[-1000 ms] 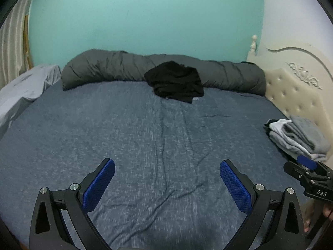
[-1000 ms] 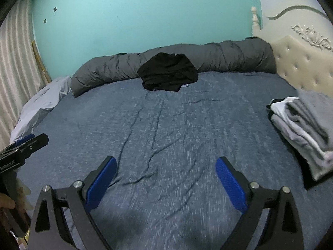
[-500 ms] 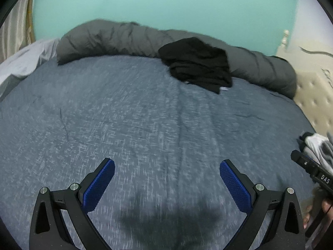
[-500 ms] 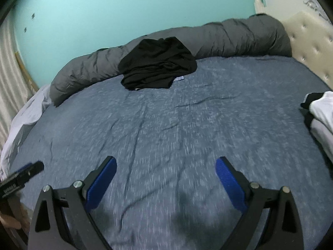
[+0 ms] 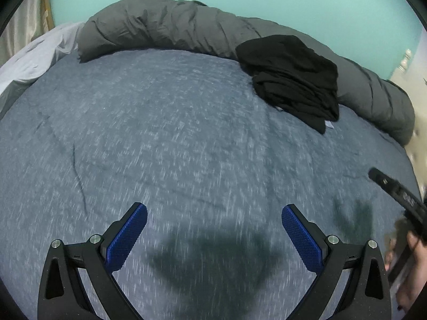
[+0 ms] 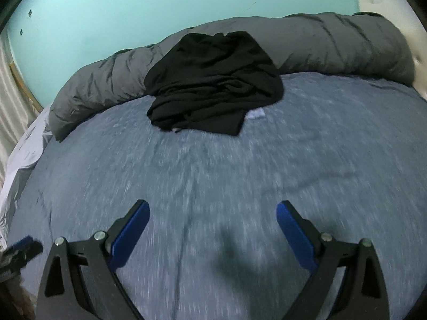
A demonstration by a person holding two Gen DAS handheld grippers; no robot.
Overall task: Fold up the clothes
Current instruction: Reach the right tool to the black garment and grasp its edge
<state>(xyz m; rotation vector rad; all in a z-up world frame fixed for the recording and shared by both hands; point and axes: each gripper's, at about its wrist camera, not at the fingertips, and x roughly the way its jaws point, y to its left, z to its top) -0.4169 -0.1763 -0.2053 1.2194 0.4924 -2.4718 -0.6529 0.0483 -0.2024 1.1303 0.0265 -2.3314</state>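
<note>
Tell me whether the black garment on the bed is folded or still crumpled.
Crumpled, not folded: the black garment lies in a bunched heap with uneven creases, half up against the grey rolled duvet.

The right hand-held gripper [image 6: 213,210] hangs above a blue-grey bed [image 6: 307,165], its two blue-padded fingers [image 6: 130,236] spread wide with nothing between them. Farther back, a crumpled black garment [image 6: 213,82] lies on the bed, its far edge resting against a long grey rolled duvet [image 6: 341,42] along a turquoise wall [image 6: 160,5]. At the lower left edge, part of the left hand-held gripper [image 6: 20,252] shows, blurred.
</note>
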